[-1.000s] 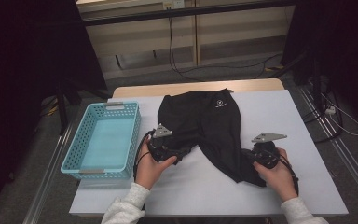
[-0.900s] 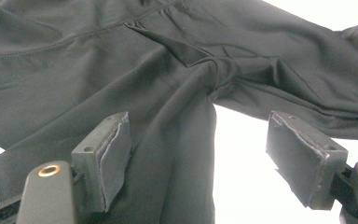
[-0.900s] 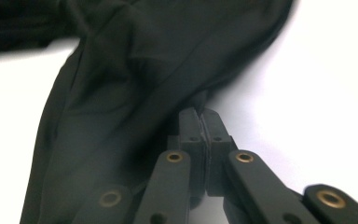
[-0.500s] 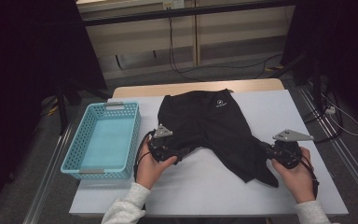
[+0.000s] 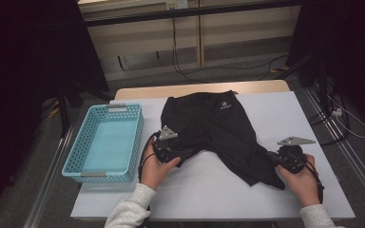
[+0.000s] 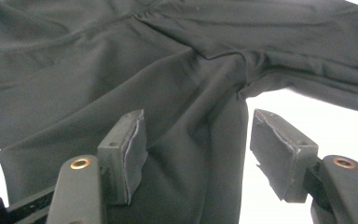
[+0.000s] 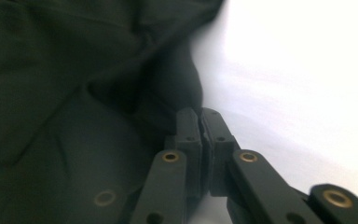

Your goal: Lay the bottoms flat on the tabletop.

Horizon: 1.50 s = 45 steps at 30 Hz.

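Right gripper (image 5: 276, 161): jaws pinching together on the near right corner of the black garment (image 5: 218, 128), hand gripping low at the table's right. Left gripper (image 5: 179, 153): jaws closing, standing apart astride a fabric fold. Garment lying diagonally, stretching from right gripper away leftward, logo end farthest.

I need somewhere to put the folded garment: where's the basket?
High view: the basket sits on the table's left side, just left of the left gripper.

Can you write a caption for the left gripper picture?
Open hand-held gripper straddling a fold of black garment.
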Tool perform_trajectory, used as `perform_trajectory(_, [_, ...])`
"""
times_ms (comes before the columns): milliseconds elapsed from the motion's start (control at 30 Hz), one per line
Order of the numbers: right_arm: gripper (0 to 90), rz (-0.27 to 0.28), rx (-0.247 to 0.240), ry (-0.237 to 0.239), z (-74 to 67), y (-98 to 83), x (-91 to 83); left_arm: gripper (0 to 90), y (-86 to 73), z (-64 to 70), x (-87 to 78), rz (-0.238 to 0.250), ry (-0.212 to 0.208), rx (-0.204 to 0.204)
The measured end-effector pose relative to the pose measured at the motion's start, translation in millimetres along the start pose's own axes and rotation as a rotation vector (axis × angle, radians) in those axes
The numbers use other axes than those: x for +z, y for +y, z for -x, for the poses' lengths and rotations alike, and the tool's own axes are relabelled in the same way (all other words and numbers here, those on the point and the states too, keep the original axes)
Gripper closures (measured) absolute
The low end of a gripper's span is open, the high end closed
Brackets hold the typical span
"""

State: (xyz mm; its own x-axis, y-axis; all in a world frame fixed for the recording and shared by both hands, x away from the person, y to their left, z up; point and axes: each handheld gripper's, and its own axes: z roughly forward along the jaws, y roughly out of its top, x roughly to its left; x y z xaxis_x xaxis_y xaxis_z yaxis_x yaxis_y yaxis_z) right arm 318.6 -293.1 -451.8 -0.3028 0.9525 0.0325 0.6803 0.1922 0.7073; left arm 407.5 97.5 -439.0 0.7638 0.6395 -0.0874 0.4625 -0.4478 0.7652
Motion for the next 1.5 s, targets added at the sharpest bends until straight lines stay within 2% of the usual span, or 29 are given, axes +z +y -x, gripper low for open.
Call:
perform_trajectory(67, [81.2,0.014,-0.006,-0.013,-0.3,1.2,-2.6,38.9,-0.5,0.1,0.7,0.008,0.006,-0.003])
perform_trajectory(133, [71.4,0.052,-0.004,-0.017,-1.4,3.9,-6.5,41.1,-1.4,-0.1,1.4,0.009,0.001,-0.01])
perform_trajectory(200, [66.6,0.113,-0.001,0.03,-5.6,9.0,-11.5,43.3,-2.6,-1.4,2.1,0.004,0.012,-0.005])
perform_trajectory(267, [61.7,0.144,-0.03,0.081,-12.3,12.9,-14.1,46.7,-3.9,-2.9,2.6,-0.02,0.006,0.002])
perform_trajectory(333, [58.5,0.147,-0.072,0.118,-21.2,16.2,-14.4,48.5,-5.0,-3.0,3.9,-0.022,0.008,-0.004])
perform_trajectory(367, [55.6,0.126,-0.081,0.137,-24.8,16.4,-12.2,50.7,-5.4,-3.6,3.8,-0.031,0.002,-0.007])
perform_trajectory(400, [55.5,0.077,-0.084,0.158,-28.2,14.8,-6.5,52.0,-6.0,-3.1,4.8,-0.024,0.005,-0.017])
perform_trajectory(433, [57.5,0.052,-0.097,0.149,-29.5,12.7,-2.4,52.5,-6.7,-3.6,5.2,-0.029,0.01,-0.013])
perform_trajectory(467, [58.2,0.01,-0.116,0.118,-30.2,8.2,4.4,54.0,-7.1,-4.2,4.9,-0.041,0.0,-0.018])
perform_trajectory(500, [59.2,-0.024,-0.113,0.101,-29.7,5.2,9.1,54.8,-7.9,-4.4,5.5,-0.037,0.011,-0.019])
perform_trajectory(533, [67.3,0.011,-0.098,0.108,-28.6,3.6,10.4,55.6,-8.2,-4.7,5.4,-0.049,0.004,-0.019])
perform_trajectory(600, [83.6,-0.005,-0.087,0.141,-29.2,4.8,9.7,57.9,-8.7,-4.2,6.1,-0.048,0.012,-0.015])
perform_trajectory(633, [87.9,-0.01,-0.096,0.15,-30.2,5.1,9.8,58.4,-8.5,-4.2,6.2,-0.05,0.012,-0.014])
perform_trajectory(667, [89.2,-0.015,-0.1,0.159,-31.4,5.5,9.9,59.3,-8.4,-3.7,6.5,-0.05,0.009,-0.022])
perform_trajectory(733, [89.6,0.001,-0.09,0.161,-30.8,8.9,7.5,60.6,-8.5,-3.8,6.5,-0.055,0.016,-0.008])
perform_trajectory(833, [89.7,0.082,-0.055,0.138,-20.1,18.7,-4.0,61.0,-9.2,-3.6,6.6,-0.05,0.014,-0.017])
perform_trajectory(933, [89.8,0.162,-0.019,0.09,-3.1,27.2,-13.9,61.0,-9.4,-3.7,6.7,-0.056,0.006,-0.009])
perform_trajectory(1000, [89.8,0.184,-0.011,0.07,5.3,28.9,-14.9,61.0,-9.6,-3.1,7.4,-0.055,0.002,-0.008])
perform_trajectory(1033, [89.7,0.179,-0.019,0.044,10.0,28.9,-13.2,61.0,-9.7,-2.8,7.8,-0.055,0.0,-0.006])
perform_trajectory(1167, [88.9,0.142,-0.003,0.02,23.8,23.5,1.3,60.1,-9.8,-1.3,8.6,-0.055,-0.001,0.002])
perform_trajectory(1200, [87.9,0.133,-0.011,0.012,24.9,21.6,5.1,59.2,-9.8,-1.3,8.7,-0.053,0.0,0.003])
perform_trajectory(1267, [87.5,0.102,-0.055,-0.029,24.4,18.7,9.4,56.6,-9.5,-1.7,8.4,-0.051,-0.007,-0.006])
perform_trajectory(1300, [87.2,0.095,-0.065,-0.031,24.1,17.8,10.0,55.0,-9.4,-1.8,8.5,-0.045,-0.003,-0.006])
perform_trajectory(1467, [76.3,0.137,-0.06,-0.047,16.7,18.8,-0.8,43.6,-6.6,0.8,5.9,-0.026,-0.021,-0.027])
perform_trajectory(1500, [73.2,0.144,-0.061,-0.04,14.1,18.9,-3.1,41.9,-5.7,1.7,4.6,-0.025,-0.021,-0.013])
